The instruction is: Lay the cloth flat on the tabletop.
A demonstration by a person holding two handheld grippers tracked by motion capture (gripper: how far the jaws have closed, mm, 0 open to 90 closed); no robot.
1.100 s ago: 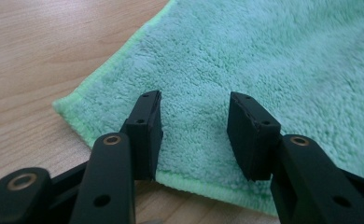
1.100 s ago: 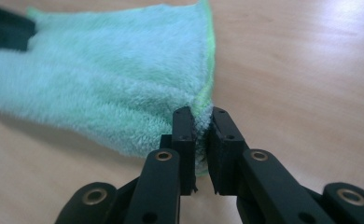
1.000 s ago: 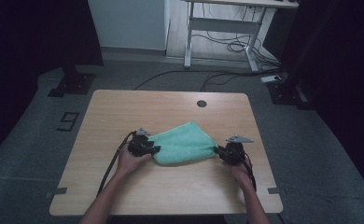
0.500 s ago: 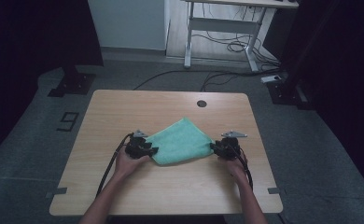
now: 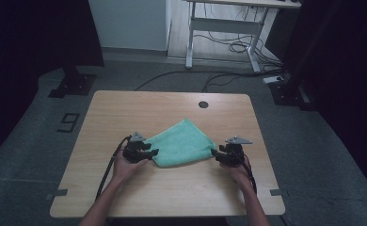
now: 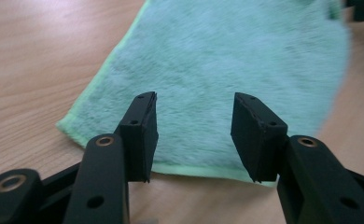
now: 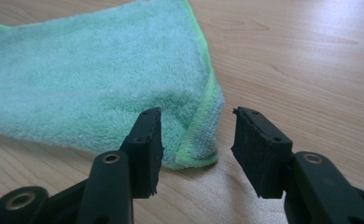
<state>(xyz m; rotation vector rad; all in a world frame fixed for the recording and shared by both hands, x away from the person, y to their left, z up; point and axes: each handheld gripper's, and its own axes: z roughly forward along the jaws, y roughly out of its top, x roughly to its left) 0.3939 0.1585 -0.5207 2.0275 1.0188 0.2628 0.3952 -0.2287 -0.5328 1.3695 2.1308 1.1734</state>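
A folded teal microfibre cloth (image 5: 184, 141) lies flat on the wooden table (image 5: 125, 108), near its middle. My left gripper (image 5: 152, 153) sits at the cloth's left edge, my right gripper (image 5: 215, 154) at its right corner. In the left gripper view the left gripper (image 6: 194, 100) stands open over the cloth's hem (image 6: 194, 170), its pads clear of the fabric; its jaws have just been opening. In the right gripper view the right gripper (image 7: 196, 114) is open too, jaws just opening, with the cloth's doubled corner (image 7: 201, 149) lying loose between them.
A round cable hole (image 5: 203, 104) sits in the table's far edge. Behind the table stand a white desk frame (image 5: 219, 28) and floor cables (image 5: 228, 47). A black cable (image 5: 107, 169) trails from the left gripper along the person's forearm.
The right gripper's jaws have opened and let go of the cloth's right corner, which now rests on the table. The left gripper has drawn back slightly and its jaws stand a little wider.
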